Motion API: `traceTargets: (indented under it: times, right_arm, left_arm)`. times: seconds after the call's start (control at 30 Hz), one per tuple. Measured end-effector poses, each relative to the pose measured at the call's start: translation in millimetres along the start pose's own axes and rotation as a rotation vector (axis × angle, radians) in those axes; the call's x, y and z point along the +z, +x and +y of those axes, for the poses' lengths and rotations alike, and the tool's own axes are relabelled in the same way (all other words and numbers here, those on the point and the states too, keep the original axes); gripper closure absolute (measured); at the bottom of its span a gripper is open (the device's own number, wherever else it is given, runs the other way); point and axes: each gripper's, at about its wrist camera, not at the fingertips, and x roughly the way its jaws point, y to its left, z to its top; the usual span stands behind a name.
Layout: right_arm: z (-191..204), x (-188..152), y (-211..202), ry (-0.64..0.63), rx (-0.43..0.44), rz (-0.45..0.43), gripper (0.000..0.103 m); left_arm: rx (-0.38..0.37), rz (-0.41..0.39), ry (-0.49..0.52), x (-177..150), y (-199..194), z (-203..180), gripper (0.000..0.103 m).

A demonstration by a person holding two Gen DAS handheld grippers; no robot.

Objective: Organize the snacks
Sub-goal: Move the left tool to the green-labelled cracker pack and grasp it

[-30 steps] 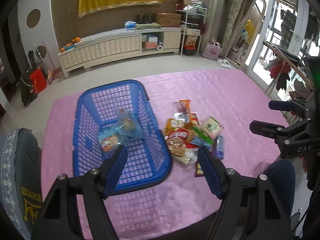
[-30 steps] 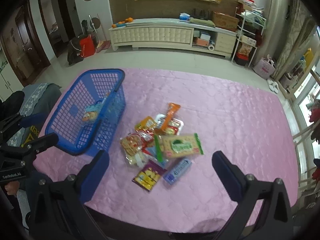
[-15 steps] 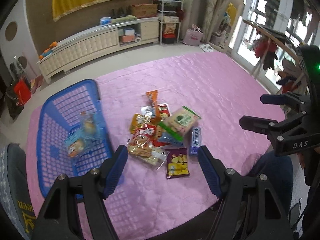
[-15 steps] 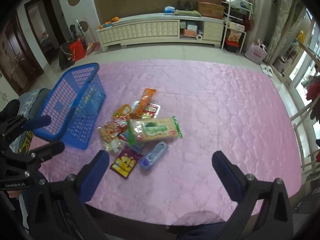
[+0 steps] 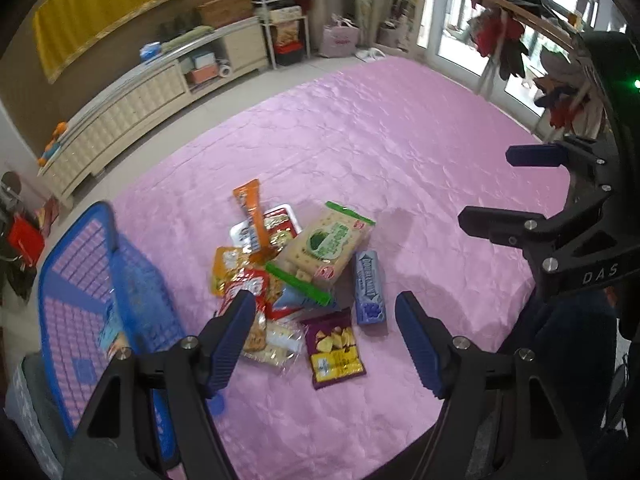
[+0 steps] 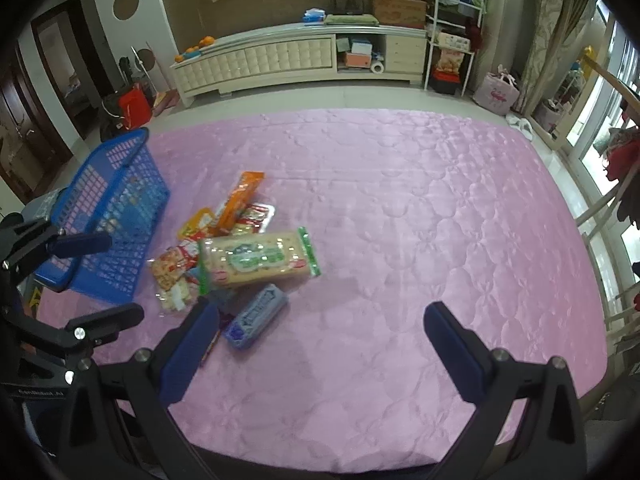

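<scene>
Left gripper: black angular frame, ribbed blue pads, jaws apart, nothing between them. It hangs over the near end of the snack pile. Right gripper: same build, jaws wide apart and empty, over bare quilt beside the pile.

Since the earlier frames, the left view has swung from the basket to the pile; both grippers sit lower and nearer the quilt.

The pile lies near the quilt's left edge, just beside the blue lattice basket: glossy crinkled packets, a long cracker pack, a flat purple bag, a blue bar. Some packets already lie in the basket.
</scene>
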Motion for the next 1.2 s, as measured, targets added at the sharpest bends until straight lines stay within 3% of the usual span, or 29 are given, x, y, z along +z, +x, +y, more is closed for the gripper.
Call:
traceTargets:
  times: [0.17,0.43,0.6,0.73,0.87,1.2]
  right_arm:
    - [-11.5,-0.3,15.3,-0.001,-0.032,-0.009,0.000]
    - [-26.1,-2.1,48.4,0.049,-0.005,-0.010,0.000]
    - [-36.2,-6.4,67.0,0.101,0.020,0.014,0.000]
    - [-36.2,-9.0,75.7,0.061,-0.069,0.026,0.000]
    - [-49.7,-12.8,79.4,0.121,-0.024,0.051,0.000]
    - [-60.4,-17.7,75.5,0.162,-0.005,0.072,0.000]
  left_arm:
    - [0.000,0.034,0.043,16.2,19.0,-3.4,0.033]
    - [0.056,0.128,0.242,26.4,59.3,-15.8,0.033]
    - [0.052,0.176,0.266,34.9,80.5,-14.2,0.027]
    - [0.047,0.224,0.294,42.6,99.9,-14.3,0.027]
    - [0.040,0.258,0.335,52.6,116.2,-19.9,0.027]
    - [0.028,0.340,0.394,61.6,150.0,-25.7,0.027]
